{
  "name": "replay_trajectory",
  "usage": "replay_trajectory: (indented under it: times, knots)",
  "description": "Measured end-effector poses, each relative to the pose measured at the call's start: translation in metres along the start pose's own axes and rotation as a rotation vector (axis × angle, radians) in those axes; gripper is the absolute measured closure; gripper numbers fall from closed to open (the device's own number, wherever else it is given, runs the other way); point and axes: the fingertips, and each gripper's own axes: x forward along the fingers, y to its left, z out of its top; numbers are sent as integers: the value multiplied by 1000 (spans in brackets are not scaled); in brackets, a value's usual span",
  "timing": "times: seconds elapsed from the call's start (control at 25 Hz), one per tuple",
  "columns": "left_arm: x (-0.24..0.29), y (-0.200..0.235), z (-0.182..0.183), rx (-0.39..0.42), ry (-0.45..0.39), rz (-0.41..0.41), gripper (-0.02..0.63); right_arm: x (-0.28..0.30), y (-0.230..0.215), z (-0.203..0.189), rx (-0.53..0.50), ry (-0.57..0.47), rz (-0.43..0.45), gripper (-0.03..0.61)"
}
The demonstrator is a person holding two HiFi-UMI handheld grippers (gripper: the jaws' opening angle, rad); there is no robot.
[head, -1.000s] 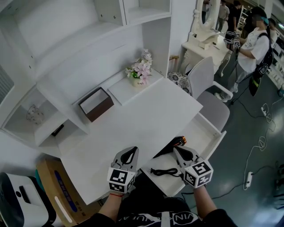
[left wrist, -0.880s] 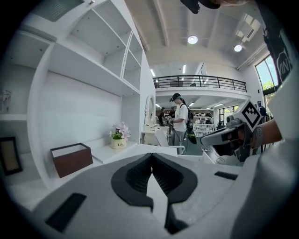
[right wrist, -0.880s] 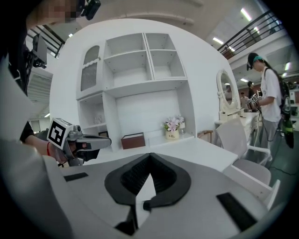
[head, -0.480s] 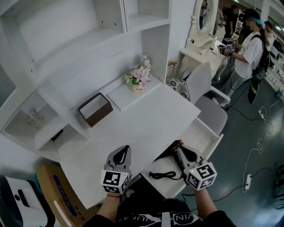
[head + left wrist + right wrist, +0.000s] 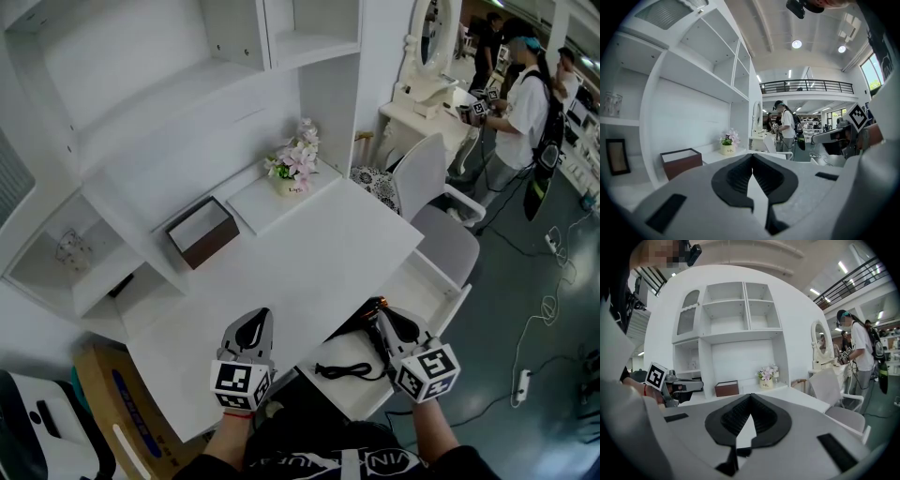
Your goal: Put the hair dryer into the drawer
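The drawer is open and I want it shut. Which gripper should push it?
Right, probably. The right gripper hangs over the open drawer where the hair dryer lies; the left gripper is above the desk, off to the side.

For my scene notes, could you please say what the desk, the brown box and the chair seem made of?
Desk: smooth white board, probably painted or laminated, matt.
Box: dark brown sides, maybe wood or leatherette; too small to tell.
Chair: white curved back, likely plastic; grey seat looks like fabric.
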Motion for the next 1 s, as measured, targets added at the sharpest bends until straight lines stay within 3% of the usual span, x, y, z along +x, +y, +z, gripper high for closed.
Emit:
replay_trajectory:
  times: [1.0]
  knots:
    - [-29,44,-24,-47,31,41,604,19,41,-19,26,33,-3,575]
